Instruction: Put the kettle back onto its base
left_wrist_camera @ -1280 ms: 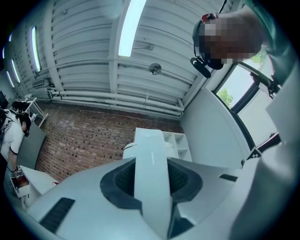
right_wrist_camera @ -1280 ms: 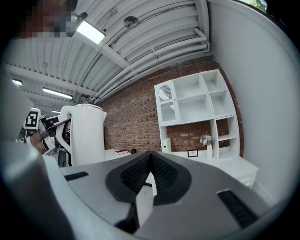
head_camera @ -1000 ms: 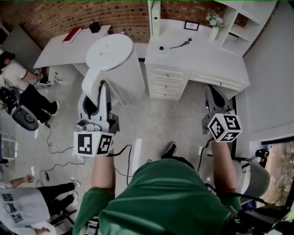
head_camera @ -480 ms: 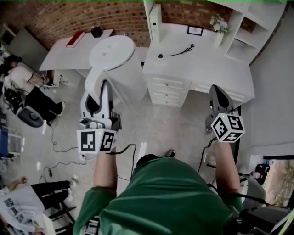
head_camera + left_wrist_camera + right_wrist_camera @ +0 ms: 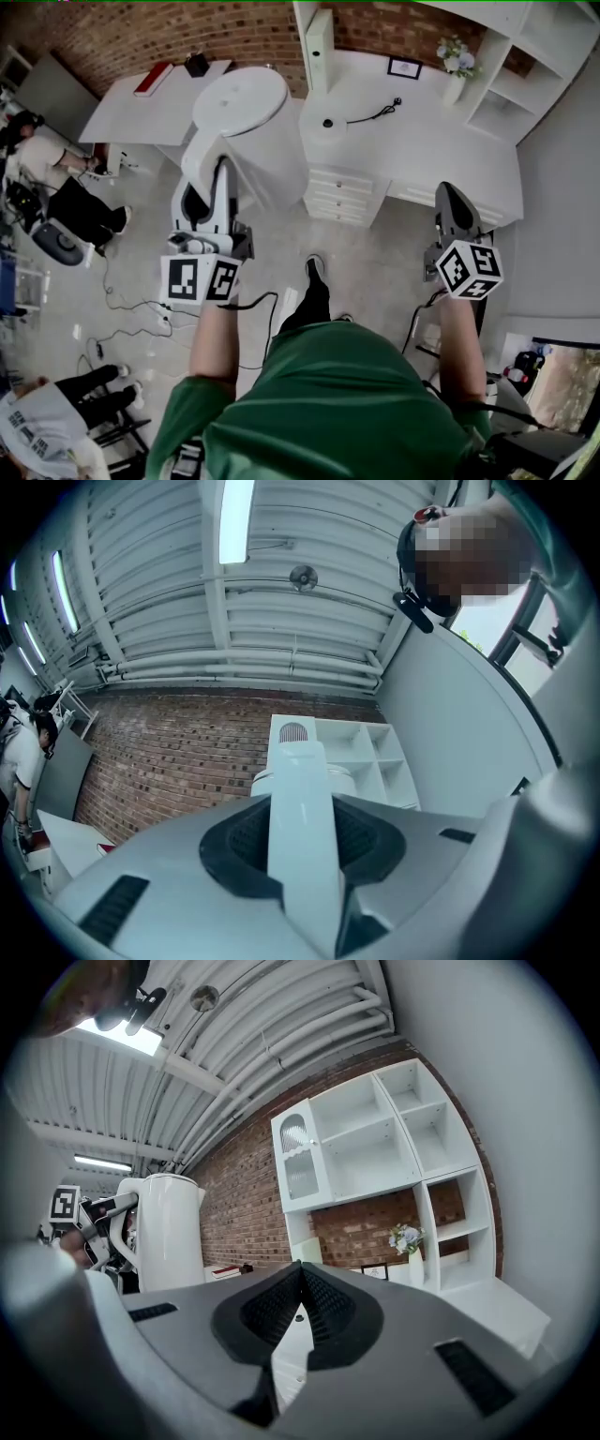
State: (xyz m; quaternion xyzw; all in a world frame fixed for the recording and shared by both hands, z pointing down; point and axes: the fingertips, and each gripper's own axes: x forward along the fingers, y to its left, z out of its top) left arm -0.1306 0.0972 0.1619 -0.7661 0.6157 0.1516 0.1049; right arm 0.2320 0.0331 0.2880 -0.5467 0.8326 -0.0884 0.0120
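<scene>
Smooth, white, tapered kettle [image 5: 251, 131]

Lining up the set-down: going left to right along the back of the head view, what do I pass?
From the left: red book → kettle → round base with its cord → picture frame → flower vase.

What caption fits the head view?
Left gripper holds white kettle by its handle, short of its base; right gripper shut, empty.
</scene>
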